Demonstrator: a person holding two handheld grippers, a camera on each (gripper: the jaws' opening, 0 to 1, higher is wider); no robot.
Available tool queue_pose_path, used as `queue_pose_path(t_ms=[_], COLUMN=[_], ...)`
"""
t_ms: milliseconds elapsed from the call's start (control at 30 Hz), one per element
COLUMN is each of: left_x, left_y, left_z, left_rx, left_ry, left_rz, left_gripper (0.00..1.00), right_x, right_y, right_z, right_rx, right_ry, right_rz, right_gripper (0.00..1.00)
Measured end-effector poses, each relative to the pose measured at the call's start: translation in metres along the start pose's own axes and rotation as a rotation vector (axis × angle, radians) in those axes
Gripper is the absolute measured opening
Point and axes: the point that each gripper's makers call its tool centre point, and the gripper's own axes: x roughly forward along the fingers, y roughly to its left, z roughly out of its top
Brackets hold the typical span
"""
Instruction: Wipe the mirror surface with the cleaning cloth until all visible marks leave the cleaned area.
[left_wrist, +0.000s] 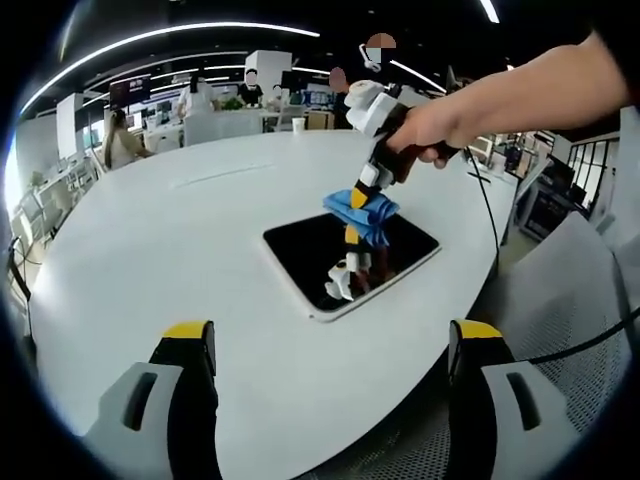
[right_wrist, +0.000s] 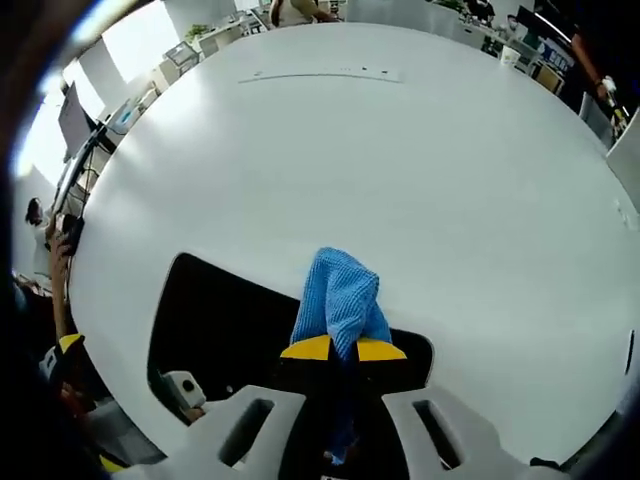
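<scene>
A dark rectangular mirror (left_wrist: 300, 255) in a white frame lies flat on the round white table (left_wrist: 170, 230). Over its far right part hangs a blue cleaning cloth (left_wrist: 364, 212), with my right gripper (left_wrist: 358, 200) shut on it and a hand holding that gripper from above. The mirror reflects the gripper. In the right gripper view the cloth (right_wrist: 340, 295) bunches out beyond the yellow tips of the right gripper (right_wrist: 343, 348), above the mirror (right_wrist: 225, 320). My left gripper (left_wrist: 332, 335) stands open near the table's front edge, short of the mirror, with nothing between its jaws.
A grey mesh chair (left_wrist: 585, 300) stands off the table's right edge, and a black cable (left_wrist: 490, 215) runs down there. Desks, monitors and several people fill the office behind the table. The table (right_wrist: 400, 150) beyond the mirror is bare white surface.
</scene>
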Motion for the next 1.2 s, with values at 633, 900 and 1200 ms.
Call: queue_pose_path(t_ms=[633, 900, 1200], left_x=[0.0, 0.0, 0.0], left_y=[0.001, 0.0, 0.0], left_z=[0.001, 0.0, 0.0], left_rx=[-0.004, 0.004, 0.013], left_ry=[-0.005, -0.002, 0.001], left_rz=[0.003, 0.001, 0.0], left_gripper=[0.95, 0.95, 0.94], right_x=[-0.017, -0.026, -0.033], right_y=[0.012, 0.019, 0.027], right_z=[-0.04, -0.056, -0.073], right_rx=[0.068, 0.076, 0.064], right_ry=[-0.028, -0.047, -0.062], right_rz=[0.023, 0.032, 0.036], right_gripper=[0.0, 0.01, 0.01])
